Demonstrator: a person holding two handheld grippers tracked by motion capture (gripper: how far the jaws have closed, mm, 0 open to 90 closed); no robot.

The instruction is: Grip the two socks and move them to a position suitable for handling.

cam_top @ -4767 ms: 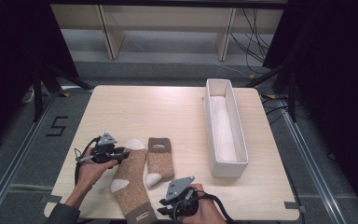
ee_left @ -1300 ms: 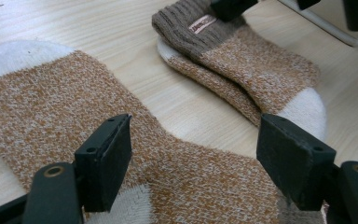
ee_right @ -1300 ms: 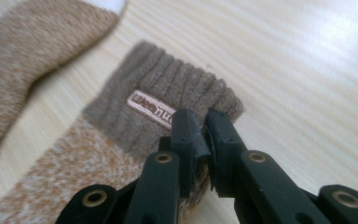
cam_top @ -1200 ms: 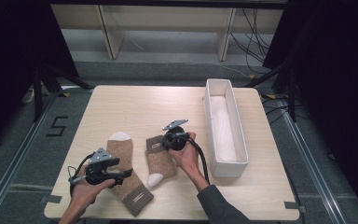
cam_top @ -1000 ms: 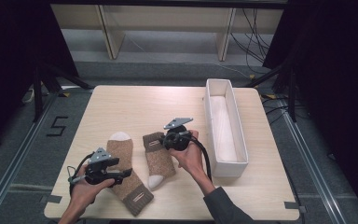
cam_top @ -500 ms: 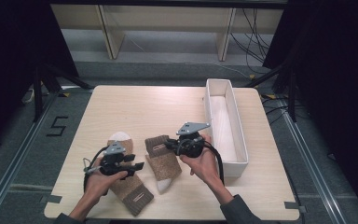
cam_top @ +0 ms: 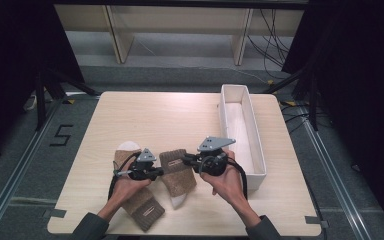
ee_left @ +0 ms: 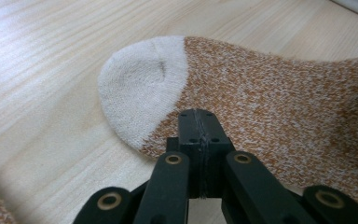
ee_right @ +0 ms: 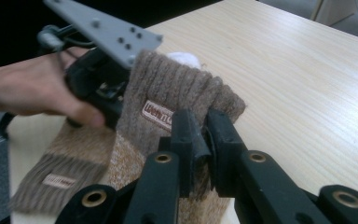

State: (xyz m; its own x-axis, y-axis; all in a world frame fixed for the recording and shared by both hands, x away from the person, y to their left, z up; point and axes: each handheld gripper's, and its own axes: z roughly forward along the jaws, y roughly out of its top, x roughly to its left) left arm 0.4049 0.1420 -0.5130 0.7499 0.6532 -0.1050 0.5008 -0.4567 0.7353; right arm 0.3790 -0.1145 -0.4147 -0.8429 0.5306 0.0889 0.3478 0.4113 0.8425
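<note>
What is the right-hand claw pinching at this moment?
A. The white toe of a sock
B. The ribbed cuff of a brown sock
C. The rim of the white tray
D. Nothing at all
B: in the right gripper view the right claw is clamped on the ribbed cuff of the brown sock, just beside its small woven label, above the wooden table.

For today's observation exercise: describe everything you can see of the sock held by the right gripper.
The sock is brown-orange marled knit with a ribbed tan cuff, a small woven label and a white toe. It lies on the table, cuff end lifted. The right gripper pinches the cuff; the left gripper meets its other edge.
</note>
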